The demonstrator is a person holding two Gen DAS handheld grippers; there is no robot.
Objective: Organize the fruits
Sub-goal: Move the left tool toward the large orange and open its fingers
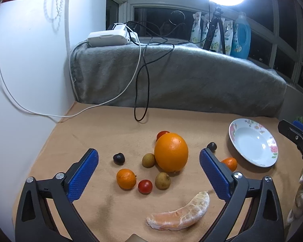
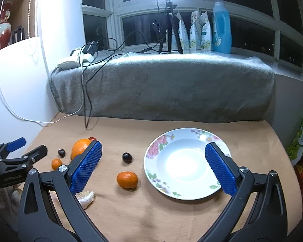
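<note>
Both the left gripper and right gripper hang with jaws apart, empty. A large orange half hides a cherry tomato; the floral plate lies bare.

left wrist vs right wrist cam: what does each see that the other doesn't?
Left wrist only: two brown fruits, the near red tomato, the whole peeled segment.

Right wrist only: the full plate with nothing on it, a green package at the far right.

Both: large orange, two mandarins, two dark fruits, blue bottle. Left gripper and right gripper jaws stand apart, holding nothing.
</note>
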